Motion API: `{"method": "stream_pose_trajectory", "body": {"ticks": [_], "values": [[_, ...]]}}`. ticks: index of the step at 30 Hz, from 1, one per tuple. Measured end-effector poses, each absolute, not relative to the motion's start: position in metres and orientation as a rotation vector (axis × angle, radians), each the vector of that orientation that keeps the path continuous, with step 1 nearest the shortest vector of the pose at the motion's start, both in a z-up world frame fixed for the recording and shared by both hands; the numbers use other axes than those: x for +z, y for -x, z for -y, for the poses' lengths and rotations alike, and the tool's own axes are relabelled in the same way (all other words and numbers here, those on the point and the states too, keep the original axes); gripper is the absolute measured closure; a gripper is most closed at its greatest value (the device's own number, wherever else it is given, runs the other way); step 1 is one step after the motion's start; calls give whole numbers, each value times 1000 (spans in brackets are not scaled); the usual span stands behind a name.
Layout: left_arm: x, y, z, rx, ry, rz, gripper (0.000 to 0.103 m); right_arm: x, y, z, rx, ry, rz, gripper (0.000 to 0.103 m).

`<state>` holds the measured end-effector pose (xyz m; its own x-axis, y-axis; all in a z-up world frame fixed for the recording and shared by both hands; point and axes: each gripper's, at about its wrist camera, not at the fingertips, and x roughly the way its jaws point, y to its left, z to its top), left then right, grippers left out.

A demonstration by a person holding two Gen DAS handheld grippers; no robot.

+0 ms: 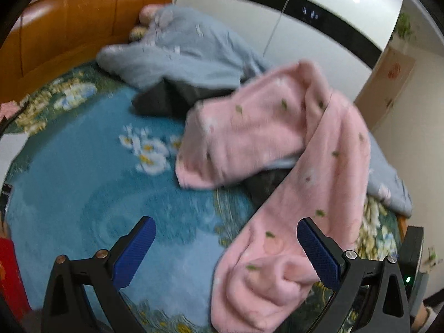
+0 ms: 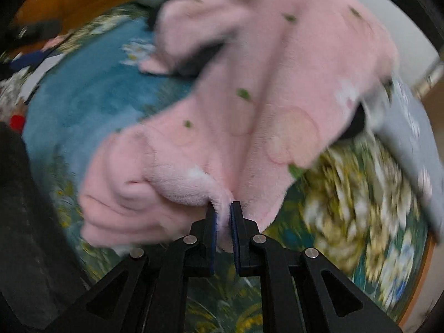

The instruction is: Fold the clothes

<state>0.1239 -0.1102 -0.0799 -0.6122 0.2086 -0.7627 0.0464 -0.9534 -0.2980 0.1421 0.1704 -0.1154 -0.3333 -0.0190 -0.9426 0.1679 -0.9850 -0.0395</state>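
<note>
A fluffy pink garment (image 1: 266,149) with small green leaf prints lies crumpled across the blue flowered bedspread (image 1: 83,172). My left gripper (image 1: 226,238) is open above the spread, its blue pads wide apart; the pink cloth's near end bunches beside the right pad (image 1: 319,252). In the right wrist view the pink garment (image 2: 249,97) fills the middle, and my right gripper (image 2: 222,208) is shut on a fold of its hem, lifting that edge. Both views are blurred by motion.
A grey-blue garment (image 1: 183,52) and a dark one (image 1: 166,97) lie heaped by the wooden headboard (image 1: 69,25). White wardrobe doors (image 1: 319,27) stand behind. The bed's right edge (image 2: 424,263) is close. Grey-blue cloth (image 2: 405,127) lies at the right.
</note>
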Motion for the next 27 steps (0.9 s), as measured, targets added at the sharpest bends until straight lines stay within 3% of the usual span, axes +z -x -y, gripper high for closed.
{"method": "stream_pose_trajectory", "body": {"ticks": [2, 6, 7, 14, 18, 21, 23, 24, 25, 27], "values": [[-93, -119, 102, 2670, 1393, 449, 0, -108, -142, -174, -2461, -1740, -190, 89], [-115, -108, 97, 2635, 1469, 505, 0, -58, -135, -186, -2501, -1531, -95, 49], [-120, -106, 96, 2634, 1487, 511, 0, -43, -128, -190, -2507, -1468, -43, 44], [-150, -97, 93, 2590, 1619, 558, 0, 32, -6, -235, -2858, -1132, 233, 42], [-165, -92, 86, 2581, 1697, 534, 0, 34, 90, -262, -2968, -1234, 518, 41], [-177, -89, 76, 2559, 1753, 472, 1, 28, 122, -270, -2990, -1340, 542, 41], [-183, -86, 70, 2544, 1775, 438, 1, 22, 140, -272, -3012, -1418, 461, 41], [-186, -84, 68, 2535, 1785, 428, 1, 19, 143, -277, -3016, -1468, 441, 42], [-189, -82, 66, 2525, 1796, 420, 1, 16, 143, -283, -3017, -1523, 429, 56], [-196, -79, 62, 2492, 1819, 421, 1, 17, 136, -296, -3027, -1574, 444, 97]]}}
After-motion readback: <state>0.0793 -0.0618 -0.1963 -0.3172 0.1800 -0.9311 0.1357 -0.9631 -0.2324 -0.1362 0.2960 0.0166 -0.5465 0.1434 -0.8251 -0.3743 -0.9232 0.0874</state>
